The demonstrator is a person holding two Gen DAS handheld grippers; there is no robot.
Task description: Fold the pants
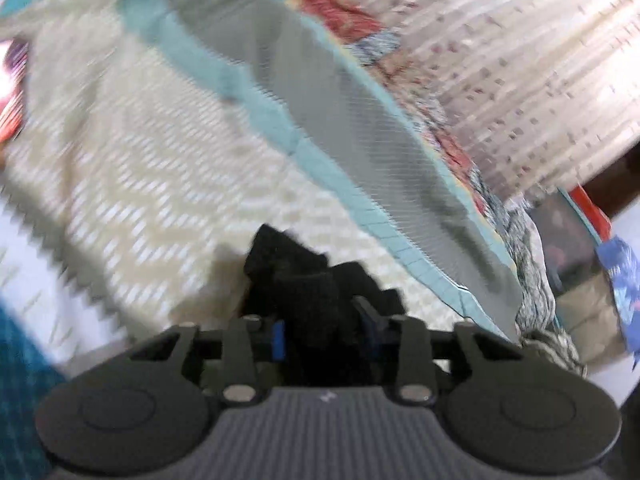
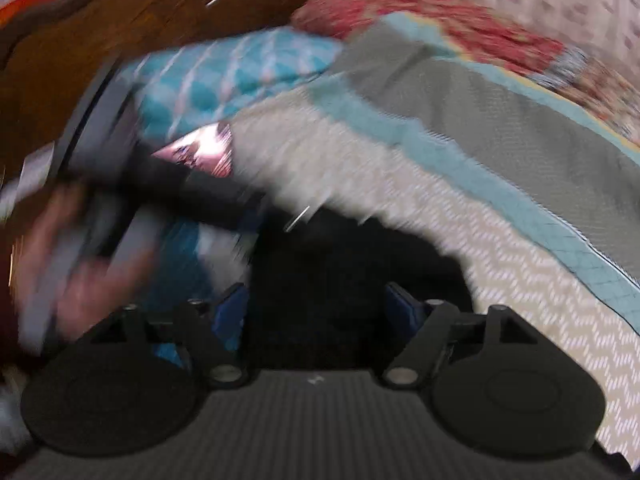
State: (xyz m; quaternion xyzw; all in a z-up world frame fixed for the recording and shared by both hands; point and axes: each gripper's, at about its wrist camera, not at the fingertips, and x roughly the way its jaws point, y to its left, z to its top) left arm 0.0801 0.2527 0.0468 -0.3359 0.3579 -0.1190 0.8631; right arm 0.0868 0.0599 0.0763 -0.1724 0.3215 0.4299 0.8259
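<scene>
The pants (image 1: 308,276) are black fabric. In the left wrist view my left gripper (image 1: 326,330) is shut on a bunched wad of them, held above a cream chevron bedspread (image 1: 160,200). In the right wrist view black pants fabric (image 2: 340,264) fills the space between the blue pads (image 2: 404,300) of my right gripper (image 2: 320,304), which stands fairly wide; the frame is blurred and I cannot tell if it grips. The other gripper and the hand holding it (image 2: 100,220) show blurred at the left.
A grey quilt with teal edging (image 1: 340,120) lies folded back across the bed. A teal patterned pillow (image 2: 224,76) and a red floral cover (image 2: 420,16) lie beyond. A dark wooden headboard (image 2: 100,32) stands behind. Both views are motion-blurred.
</scene>
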